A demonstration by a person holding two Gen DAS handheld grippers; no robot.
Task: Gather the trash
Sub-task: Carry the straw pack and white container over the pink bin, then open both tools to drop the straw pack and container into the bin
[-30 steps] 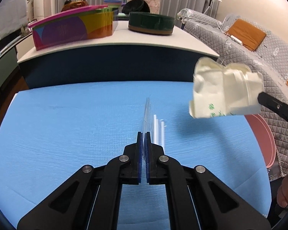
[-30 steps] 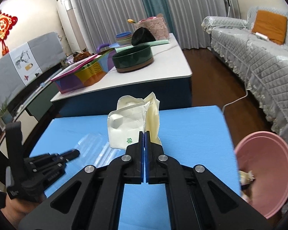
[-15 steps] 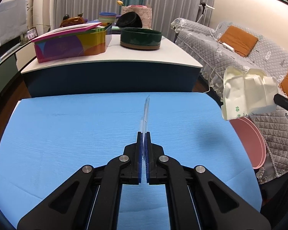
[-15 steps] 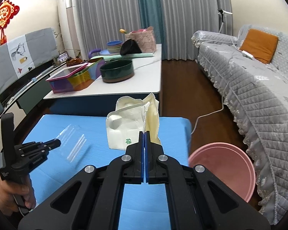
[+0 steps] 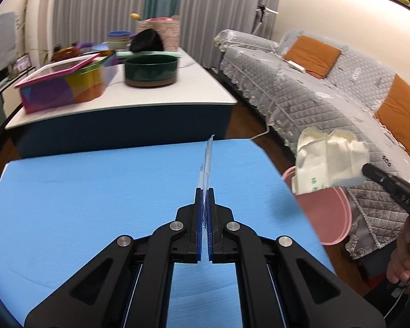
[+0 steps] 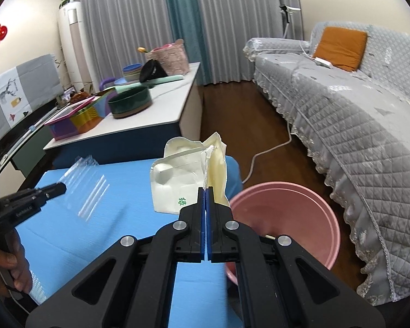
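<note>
1. The left gripper [image 5: 204,191] is closed tight on a thin clear plastic wrapper [image 5: 208,161], which stands edge-on from between its blue pads in the left wrist view.
2. In the right wrist view that same clear wrapper [image 6: 86,180] hangs flat in the air above the blue tabletop [image 6: 117,191], clamped at its corner by the left gripper [image 6: 58,190], which a hand [image 6: 5,268] holds by the grip.
3. The right gripper [image 6: 205,191] is clamped shut on a crumpled cream-white paper carton with green print [image 6: 177,183], gripping it by its torn upper flap.
4. Seen from the left wrist view, the carton [image 5: 325,161] is held up off the tabletop [image 5: 95,191], past its right edge and over the near rim of a round pink plastic basin [image 5: 325,213].
5. The pink basin [image 6: 287,213] sits low beside the tabletop, between it and a sofa under a grey quilted cover [image 6: 355,114].
6. Beyond the blue tabletop is a white-topped counter [image 5: 199,87] carrying a dark green round bowl [image 5: 150,69] and a multicoloured box with a pink-framed lid [image 5: 63,84].
7. An orange cushion [image 5: 311,56] lies on the sofa.
</note>
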